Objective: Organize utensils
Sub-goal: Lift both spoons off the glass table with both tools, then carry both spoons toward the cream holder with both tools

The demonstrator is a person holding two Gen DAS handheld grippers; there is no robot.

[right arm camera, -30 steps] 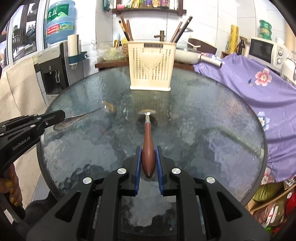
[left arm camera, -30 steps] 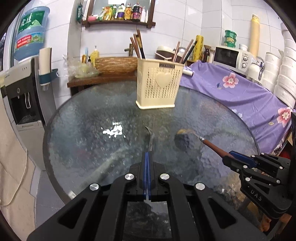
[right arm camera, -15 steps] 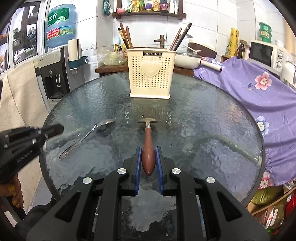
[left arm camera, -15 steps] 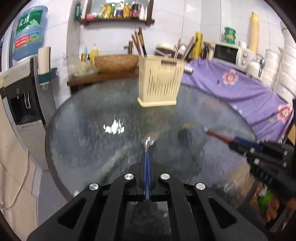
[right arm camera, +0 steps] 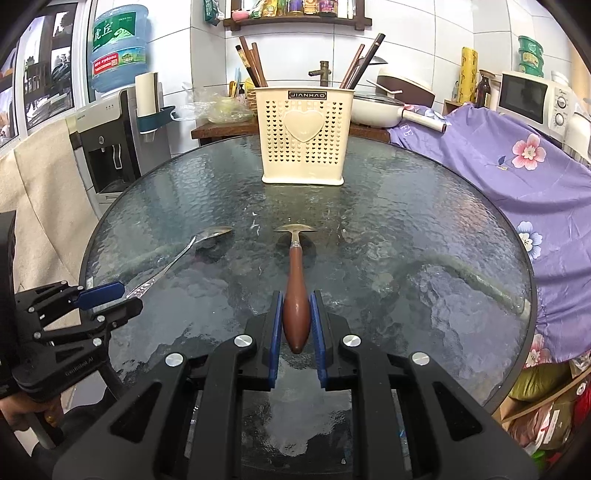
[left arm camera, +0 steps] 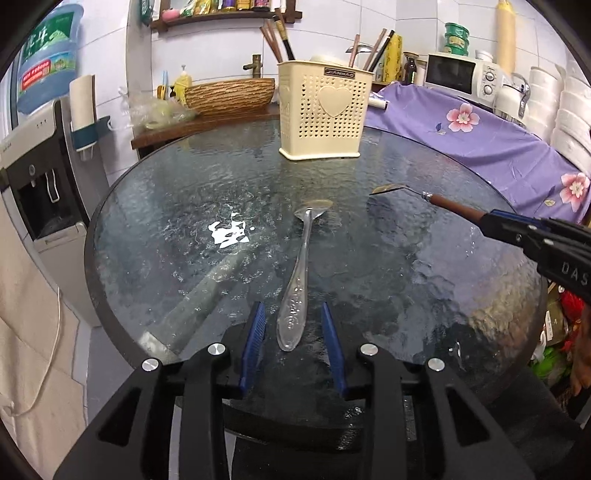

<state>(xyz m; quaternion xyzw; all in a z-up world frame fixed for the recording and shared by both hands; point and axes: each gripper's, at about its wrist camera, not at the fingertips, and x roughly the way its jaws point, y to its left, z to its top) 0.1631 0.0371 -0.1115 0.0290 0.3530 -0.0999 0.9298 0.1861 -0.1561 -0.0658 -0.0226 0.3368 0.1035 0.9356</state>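
Silver metal spoon (left arm camera: 301, 266) lay on round textured glass table (left arm camera: 155, 206) between left gripper's (left arm camera: 291, 321) just-spread jaws, while right gripper (right arm camera: 297, 314) pinched brown wooden-handled utensil (right arm camera: 296, 291).

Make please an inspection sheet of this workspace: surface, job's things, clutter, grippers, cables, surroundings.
Surface: round textured glass table, bare apart from the job's things.
Job's things: silver spoon lying flat on the glass; wooden-handled spoon gripped, bowl toward the cream utensil basket; basket stands at the far edge and holds chopsticks.
Clutter: nothing seen on the table.
Grippers: left hand-held gripper jaws have just been opening, silver spoon handle between them, pads apart from it; right hand-held gripper shut on the wooden handle.
Cables: white cord over cloth, left of the table.
Surroundings: water dispenser, microwave, purple floral cloth, wall shelf.
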